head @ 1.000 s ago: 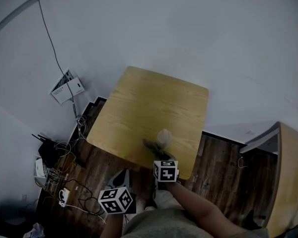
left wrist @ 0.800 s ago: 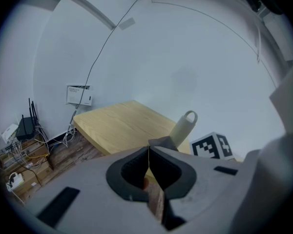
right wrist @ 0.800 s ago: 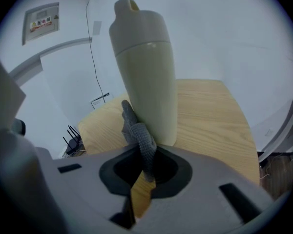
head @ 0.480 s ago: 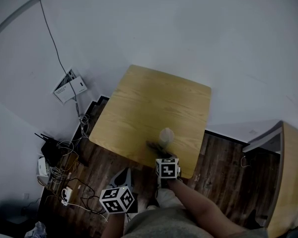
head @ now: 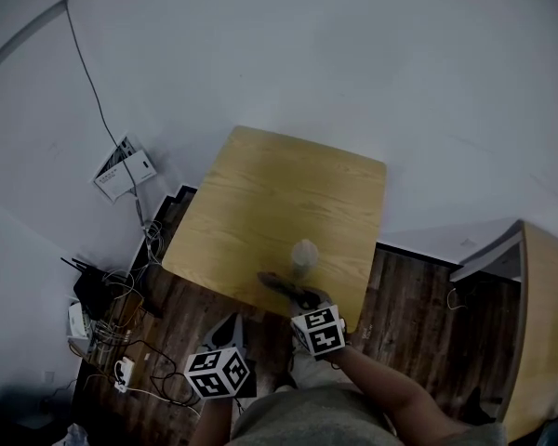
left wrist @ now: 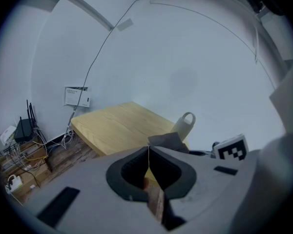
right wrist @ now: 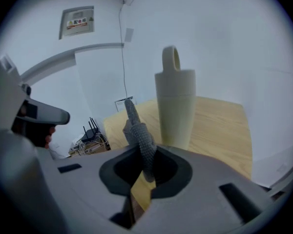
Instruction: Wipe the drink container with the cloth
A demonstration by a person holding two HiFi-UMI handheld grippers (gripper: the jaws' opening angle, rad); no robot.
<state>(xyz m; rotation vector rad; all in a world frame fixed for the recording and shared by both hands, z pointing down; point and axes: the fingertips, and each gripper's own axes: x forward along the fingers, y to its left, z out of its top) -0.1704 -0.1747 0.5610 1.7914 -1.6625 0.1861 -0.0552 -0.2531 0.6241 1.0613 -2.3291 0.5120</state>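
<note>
Drink container (right wrist: 175,108) upright, long axis vert. R gripper (right wrist: 145,167) clamped on cloth (right wrist: 139,135); L gripper (left wrist: 148,152) closed, empty.

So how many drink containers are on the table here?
1. The cream container stands upright near the near edge of the table, just ahead of the right claw, which grips the cloth. No other shows; little there could hide one.

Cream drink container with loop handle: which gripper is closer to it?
Right. The right gripper, shut on the grey knitted cloth, is just short of the cream drink container; the left gripper, shut and empty, hangs back beyond the wooden table's near edge.
</note>
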